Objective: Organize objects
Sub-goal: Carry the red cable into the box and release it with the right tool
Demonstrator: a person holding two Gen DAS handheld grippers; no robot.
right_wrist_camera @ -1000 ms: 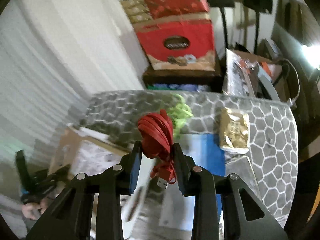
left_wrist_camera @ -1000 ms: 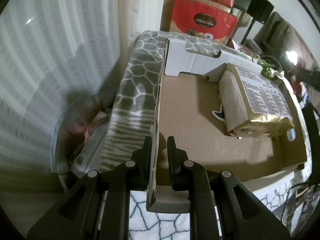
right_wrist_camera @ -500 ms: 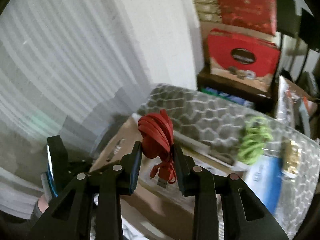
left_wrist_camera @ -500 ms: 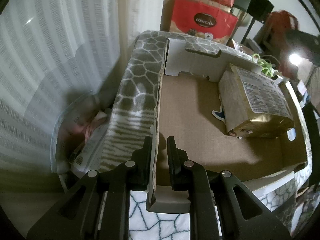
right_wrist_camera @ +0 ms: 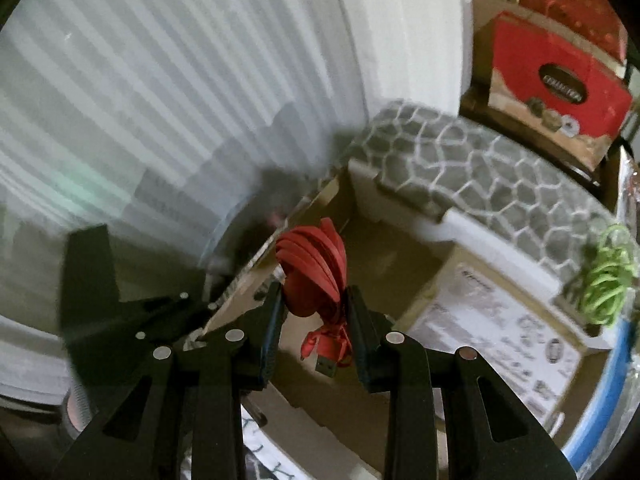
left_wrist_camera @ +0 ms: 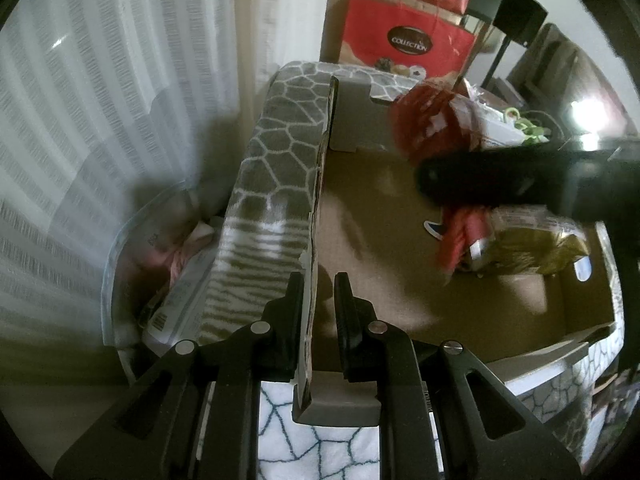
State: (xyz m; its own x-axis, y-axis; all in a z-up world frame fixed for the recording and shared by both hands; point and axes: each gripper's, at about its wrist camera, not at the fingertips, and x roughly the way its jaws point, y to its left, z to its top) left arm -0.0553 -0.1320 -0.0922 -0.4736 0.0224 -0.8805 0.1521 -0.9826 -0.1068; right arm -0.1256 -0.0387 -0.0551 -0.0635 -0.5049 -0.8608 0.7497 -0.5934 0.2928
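At far left, beside the striped curtain point(left_wrist_camera: 100, 92), a clear plastic bin point(left_wrist_camera: 132, 264) of papers is seen below the edge of the patterned blanket point(left_wrist_camera: 272, 168). Next to it, the left gripper point(left_wrist_camera: 316, 300) is clamped narrowly on the left wall of the cardboard box point(left_wrist_camera: 380, 280), apparently so that the box is steadied while things are loaded into it. Further right, above the box's open floor, the right gripper point(right_wrist_camera: 314, 312) is closed on the red cable bundle point(right_wrist_camera: 316, 264), which is pinched at its middle so that its coils are kept together and its USB plug point(right_wrist_camera: 326, 366) hangs free below. In the left wrist view this bundle is seen blurred, over the box and just above the gold packet point(left_wrist_camera: 532, 244) already lying inside. The cable is judged to be on its way into the box, with release not yet made. At far right, a green cable coil point(right_wrist_camera: 608, 276) rests outside the box on the blanket, probably 1 of the items left to sort.
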